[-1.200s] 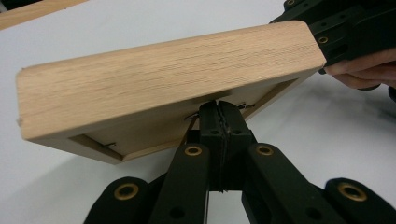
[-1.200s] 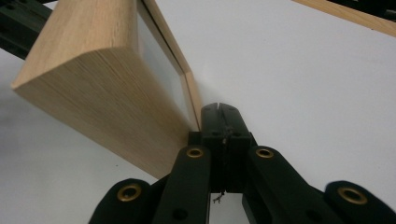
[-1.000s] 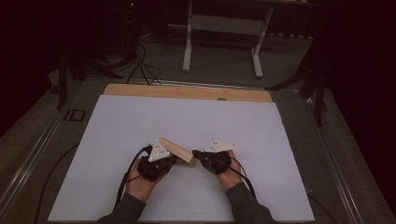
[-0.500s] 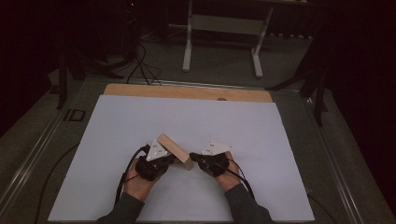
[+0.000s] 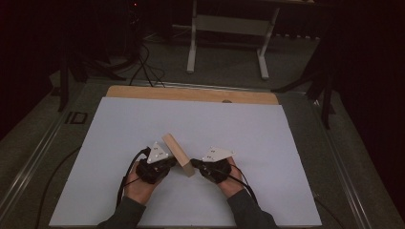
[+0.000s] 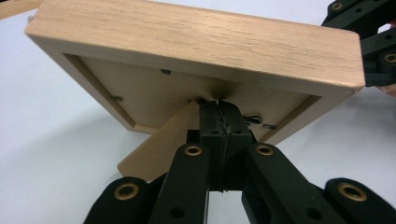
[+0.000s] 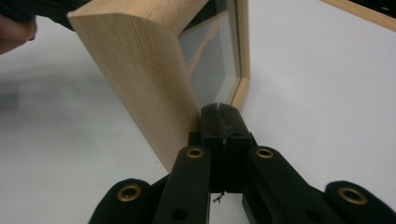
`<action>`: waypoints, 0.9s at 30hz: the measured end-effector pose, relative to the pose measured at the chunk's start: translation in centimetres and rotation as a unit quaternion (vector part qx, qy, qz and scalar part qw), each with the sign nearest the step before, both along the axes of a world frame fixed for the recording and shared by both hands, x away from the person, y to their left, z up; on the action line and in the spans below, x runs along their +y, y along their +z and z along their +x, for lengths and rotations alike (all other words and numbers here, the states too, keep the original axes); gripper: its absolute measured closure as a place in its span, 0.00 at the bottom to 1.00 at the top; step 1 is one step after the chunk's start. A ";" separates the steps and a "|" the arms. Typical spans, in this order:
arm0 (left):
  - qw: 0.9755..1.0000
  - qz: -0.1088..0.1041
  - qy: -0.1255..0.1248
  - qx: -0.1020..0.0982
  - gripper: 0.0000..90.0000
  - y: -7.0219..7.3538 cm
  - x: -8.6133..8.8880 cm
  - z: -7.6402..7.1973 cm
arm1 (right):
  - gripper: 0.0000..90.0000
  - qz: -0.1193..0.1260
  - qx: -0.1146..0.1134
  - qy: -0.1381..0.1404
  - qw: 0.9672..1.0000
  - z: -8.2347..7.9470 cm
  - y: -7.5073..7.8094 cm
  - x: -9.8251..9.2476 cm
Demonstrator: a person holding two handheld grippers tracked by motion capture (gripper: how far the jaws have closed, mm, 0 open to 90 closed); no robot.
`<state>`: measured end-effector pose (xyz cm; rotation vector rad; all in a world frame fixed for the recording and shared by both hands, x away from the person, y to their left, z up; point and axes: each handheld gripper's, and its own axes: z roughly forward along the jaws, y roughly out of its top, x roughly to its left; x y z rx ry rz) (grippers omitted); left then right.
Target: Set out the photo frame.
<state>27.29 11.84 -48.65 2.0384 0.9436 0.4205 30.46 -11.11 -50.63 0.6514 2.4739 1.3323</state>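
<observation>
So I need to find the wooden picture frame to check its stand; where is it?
In the high view the wooden picture frame stands tilted on the white board, near its front edge, between the left tool and the right tool.

You are looking at a wooden picture frame (image 5: 177, 154) whose glass front is turning away from the high view, so whatever sits behind the glass cannot be told. In the left gripper view the left gripper (image 6: 218, 112) is covering the middle of the frame's back panel, and the stand's hinge is hiding behind its closed tips. In the right gripper view the picture's top edge is cutting off the frame, and the glass is giving only blurred reflections. Your forearms are running off the bottom edge of the high view.
</observation>
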 end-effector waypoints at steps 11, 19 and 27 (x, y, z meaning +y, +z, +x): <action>1.000 0.000 0.006 0.000 0.99 0.0 0.4 0.1 | 1.00 -0.003 -0.002 0.020 1.000 -0.8 0.1 0.9; 1.000 0.001 0.011 0.001 0.99 -0.1 0.6 0.2 | 1.00 -0.001 -0.005 0.030 1.000 -1.2 0.3 1.4; 1.000 0.000 0.014 0.002 0.99 -0.2 0.6 0.3 | 1.00 0.000 -0.004 0.040 0.999 -1.6 0.4 1.9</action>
